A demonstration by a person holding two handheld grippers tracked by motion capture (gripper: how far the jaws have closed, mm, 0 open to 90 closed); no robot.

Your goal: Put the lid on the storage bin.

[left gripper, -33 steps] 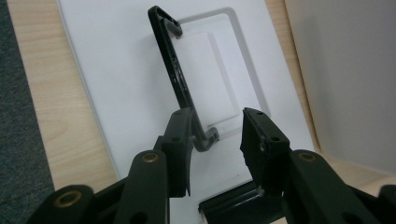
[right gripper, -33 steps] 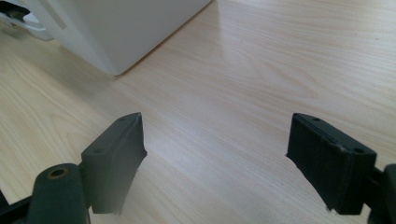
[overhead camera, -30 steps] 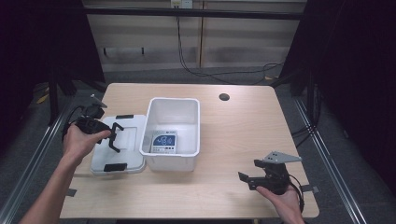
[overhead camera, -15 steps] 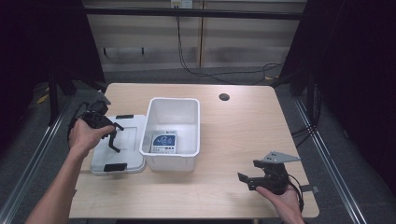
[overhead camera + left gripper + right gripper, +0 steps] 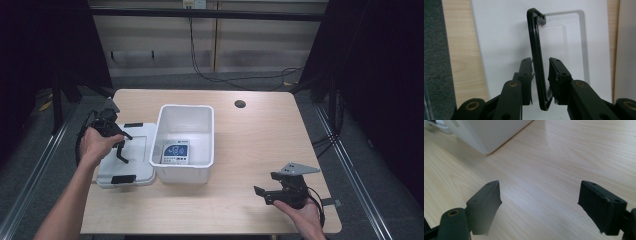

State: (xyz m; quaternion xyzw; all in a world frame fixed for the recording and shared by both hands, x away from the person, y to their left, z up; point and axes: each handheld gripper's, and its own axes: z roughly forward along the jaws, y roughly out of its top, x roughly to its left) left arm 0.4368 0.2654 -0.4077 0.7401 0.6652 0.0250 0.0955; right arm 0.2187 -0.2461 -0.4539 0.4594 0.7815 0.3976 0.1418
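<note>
**Latch between left jaws; right idle**

Desk [image 5: 250,150]: white bin [image 5: 185,142] mid-desk, white lid [image 5: 142,150] flat beside it toward left edge. Left gripper [image 5: 120,147] over lid, jaws either side of raised black latch [image 5: 536,57], long axis running straight away between them; grip looks near closed, contact uncertain. Right gripper [image 5: 267,192] near front right corner, jaws spread wide, empty.

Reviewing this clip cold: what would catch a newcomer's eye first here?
Probably the open white bin at mid-table, a printed card lying on its floor. Just left of it, the left gripper holds a thin black handle between its jaws above the flat white lid. The right gripper waits open over bare wood at the table's near right.
</note>
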